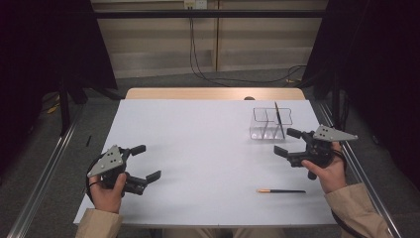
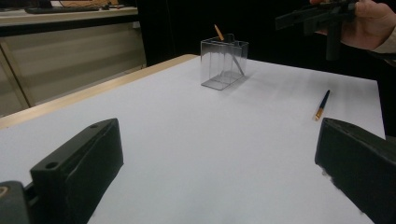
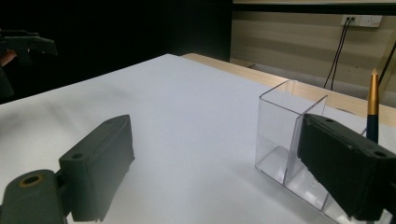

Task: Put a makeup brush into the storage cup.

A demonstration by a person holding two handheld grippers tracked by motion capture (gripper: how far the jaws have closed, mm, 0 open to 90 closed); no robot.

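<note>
My right gripper (image 1: 288, 143) hovers beside the clear divided holder (image 1: 270, 124), jaws spread wide and gripping nothing; one brush (image 3: 372, 105) already stands upright in a compartment. The second brush (image 1: 281, 191) lies flat on the white table (image 1: 198, 148) near my right hand, apart from the holder, apparently awaiting pickup. My left gripper (image 1: 141, 164) rests well clear at the table's left, jaws wide and empty, leaving the right side free.

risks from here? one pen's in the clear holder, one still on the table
1. The clear holder looks light, and the right tongs hang open close beside it; a nudge could tip it and the pen standing inside.
2. The loose pen lies flat and thin on the sheet; the jaws may slip or roll it.
</note>
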